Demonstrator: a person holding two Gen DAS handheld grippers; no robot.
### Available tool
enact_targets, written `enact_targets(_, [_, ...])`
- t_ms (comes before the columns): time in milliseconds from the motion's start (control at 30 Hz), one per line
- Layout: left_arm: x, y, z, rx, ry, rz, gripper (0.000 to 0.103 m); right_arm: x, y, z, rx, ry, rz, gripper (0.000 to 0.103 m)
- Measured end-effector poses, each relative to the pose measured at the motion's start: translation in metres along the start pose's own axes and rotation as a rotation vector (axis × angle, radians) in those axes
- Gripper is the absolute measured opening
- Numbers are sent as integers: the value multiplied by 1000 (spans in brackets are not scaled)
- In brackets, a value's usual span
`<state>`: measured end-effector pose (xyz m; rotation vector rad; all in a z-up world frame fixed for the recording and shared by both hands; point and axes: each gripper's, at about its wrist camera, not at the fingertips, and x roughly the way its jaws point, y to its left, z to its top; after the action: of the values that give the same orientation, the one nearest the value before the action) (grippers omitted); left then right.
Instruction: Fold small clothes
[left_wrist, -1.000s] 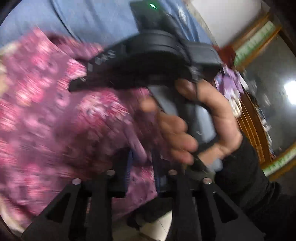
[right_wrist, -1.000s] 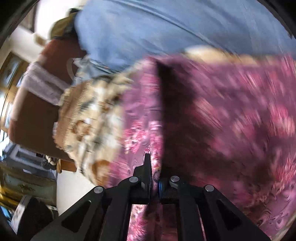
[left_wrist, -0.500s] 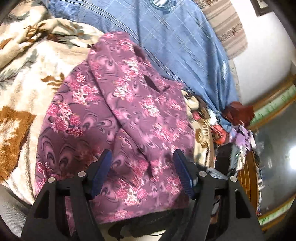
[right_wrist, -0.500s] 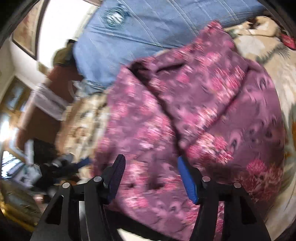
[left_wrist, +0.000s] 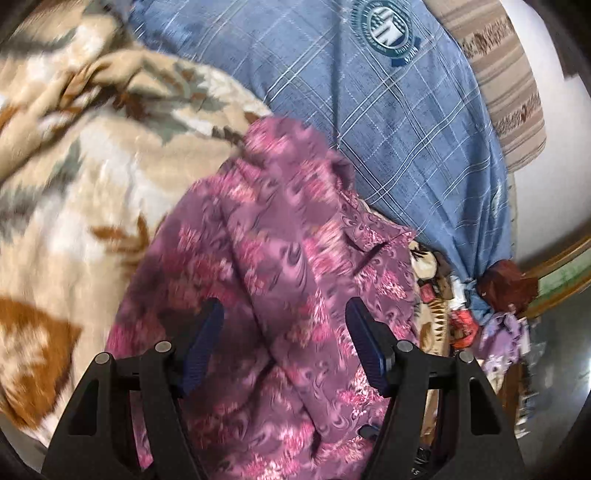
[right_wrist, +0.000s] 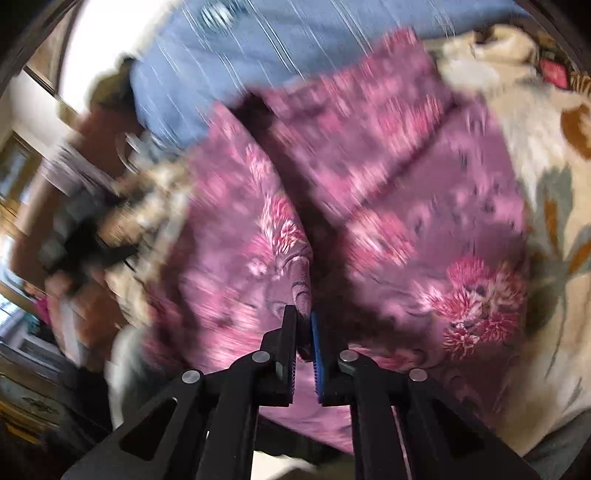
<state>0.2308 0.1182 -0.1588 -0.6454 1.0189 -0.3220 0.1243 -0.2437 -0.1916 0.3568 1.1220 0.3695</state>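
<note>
Since half a second earlier, the right gripper (right_wrist: 303, 325) had clamped a fold of the purple floral fabric garment (left_wrist: 280, 280) at frame centre, the left gripper (left_wrist: 283, 341) gaped empty, likely needing its own grip next.

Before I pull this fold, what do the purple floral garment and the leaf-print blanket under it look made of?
Purple floral garment: looks like thin, smooth woven fabric, maybe a synthetic; it drapes in soft sharp-edged folds, and the right claw pinches a slim ridge of it. Leaf-print blanket: looks like thick plush fleece, with a fuzzy matte nap and rounded bulky folds. Blur leaves both uncertain.
</note>
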Motion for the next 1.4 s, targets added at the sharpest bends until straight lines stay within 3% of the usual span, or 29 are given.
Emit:
enact_targets(67, [-4, -21, 8, 74, -17, -10, 68, -13, 0, 5, -9, -18, 11, 20])
enact_targets(133, [-5, -51, 21, 200, -39, 16, 68, -51, 5, 20, -39, -122, 96, 49])
enact_targets(167, [-4, -61, 27, 247, -50, 34, 68, -66, 5, 30, -56, -167, 110, 69])
enact_targets(233, [7, -86, 45, 344, -66, 88, 68, -88, 5, 64, -96, -225, 82, 71])
enact_targets(300, [33, -105, 66, 403, -30, 145, 68, -90, 3, 103, -100, -233, 75, 71])
enact_targets(367, [63, -107, 84, 355, 71, 70, 68, -73, -8, 155, -53, -220, 127, 71])
enact_targets(467, [113, -93, 105, 192, 191, -54, 68, -36, -22, 206, 25, -166, 196, 68])
enact_targets(567, [148, -79, 120, 79, 188, -47, 68, 28, -38, 251, 147, -119, 193, 60])
enact_targets(633, [169, -66, 127, 5, 203, -45, 66, 57, -57, 270, 215, -89, 118, 59])
enact_targets(700, [179, -63, 132, -13, 202, -53, 58, 75, -72, 277, 274, -59, 65, 48])
enact_targets(767, [183, -68, 136, 31, 201, -21, 32, 83, -71, 287, 239, -56, 9, 39])
enact_targets(833, [189, -67, 141, 30, 221, 1, 19, 90, -73, 293, 233, -35, -37, 26])
enact_targets(867, [191, -65, 145, 15, 232, -6, 5, 92, -76, 294, 240, -24, -52, 17])
enact_targets(900, [190, -63, 148, 12, 239, -5, 4, 92, -78, 296, 247, -25, -60, 2])
enact_targets(1033, [163, -58, 166, -12, 180, -95, 3, 64, -79, 303, 230, -98, 2, 0])
enact_targets(1133, [158, -50, 186, -92, 143, -171, 3, 42, -72, 315, 201, -180, 42, 0])
enact_targets(1233, [177, -41, 197, -156, 186, -147, 3, 44, -71, 332, 191, -164, 108, 2])
enact_targets(1267, [183, -40, 196, -160, 207, -152, 3, 47, -67, 333, 181, -142, 129, 9])
enact_targets(1333, [191, -39, 190, -145, 226, -153, 3, 48, -56, 321, 170, -136, 100, 41])
enact_targets(1367, [192, -38, 188, -139, 224, -144, 3, 48, -51, 312, 162, -140, 98, 76])
enact_targets(1400, [192, -37, 186, -134, 223, -139, 3, 48, -48, 305, 162, -137, 86, 81])
